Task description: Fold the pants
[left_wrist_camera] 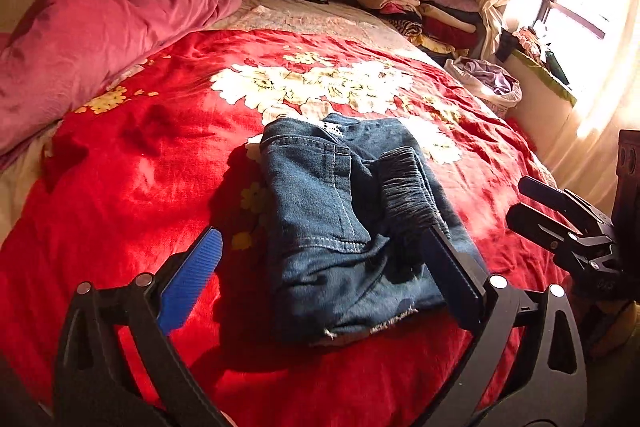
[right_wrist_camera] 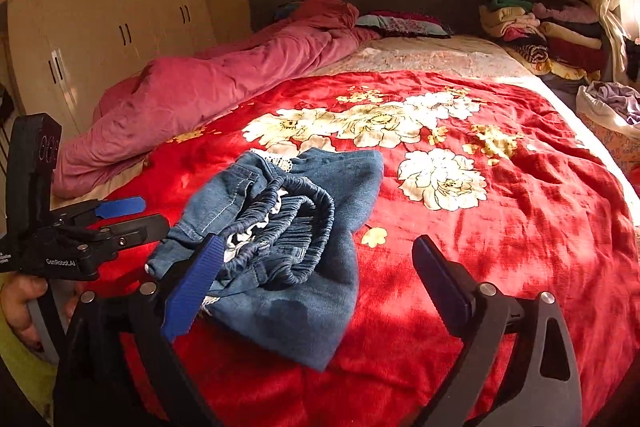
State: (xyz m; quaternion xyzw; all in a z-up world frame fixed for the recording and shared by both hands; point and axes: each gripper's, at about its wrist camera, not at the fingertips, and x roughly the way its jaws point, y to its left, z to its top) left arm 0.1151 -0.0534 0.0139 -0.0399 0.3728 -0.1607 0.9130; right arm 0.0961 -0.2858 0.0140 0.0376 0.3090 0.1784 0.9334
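Observation:
Blue denim pants (left_wrist_camera: 340, 227) lie folded in a compact bundle on the red flowered blanket (left_wrist_camera: 120, 167), elastic waistband on top. My left gripper (left_wrist_camera: 324, 247) is open just above and in front of the bundle, fingers on either side of its near part, holding nothing. In the right wrist view the pants (right_wrist_camera: 288, 247) lie left of centre. My right gripper (right_wrist_camera: 320, 251) is open and empty, its left finger (right_wrist_camera: 196, 279) over the bundle's near edge. The right gripper shows at the right edge of the left wrist view (left_wrist_camera: 532, 203); the left one shows at the left of the right wrist view (right_wrist_camera: 140, 215).
A pink duvet (left_wrist_camera: 100, 39) lies bunched along the bed's left side. Stacked folded clothes (left_wrist_camera: 420, 7) sit at the far right by the headboard. A bag of clothes (left_wrist_camera: 488, 83) sits by the window. Wardrobes (right_wrist_camera: 100, 7) stand at left.

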